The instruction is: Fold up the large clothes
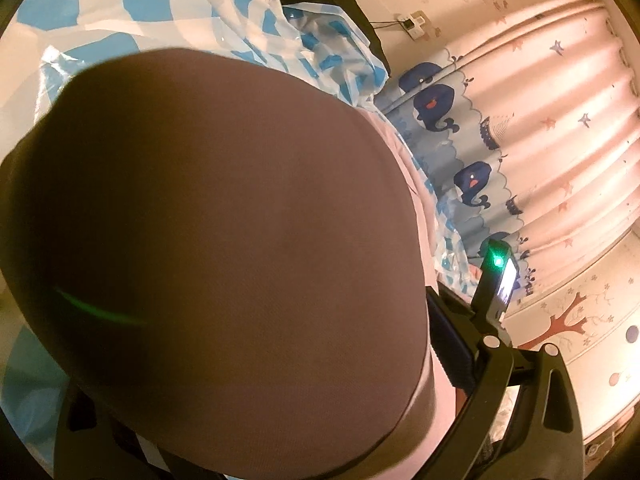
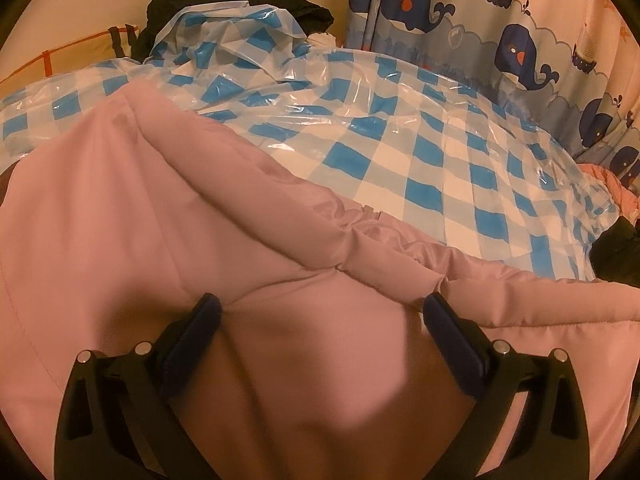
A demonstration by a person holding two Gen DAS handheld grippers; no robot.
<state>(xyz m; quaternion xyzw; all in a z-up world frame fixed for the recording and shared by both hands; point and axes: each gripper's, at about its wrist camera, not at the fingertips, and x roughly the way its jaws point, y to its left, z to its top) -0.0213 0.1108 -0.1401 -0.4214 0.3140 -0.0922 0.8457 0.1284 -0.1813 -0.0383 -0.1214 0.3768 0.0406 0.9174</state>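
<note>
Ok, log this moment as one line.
garment: pink jacket on checked sheet | right gripper: open, pressing jacket | left gripper: hidden by fabric

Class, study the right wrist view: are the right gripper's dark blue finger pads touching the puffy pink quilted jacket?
Touching. The right wrist view shows both finger pads pressed into the puffy pink quilted jacket, with fabric bulging between the wide-set jaws.

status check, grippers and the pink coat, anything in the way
Right gripper open, fingers pressed into pink coat. Left gripper's view smothered by the coat, state unreadable. Coat bunched on checkered plastic sheet; dark clothes at its right edge.
</note>
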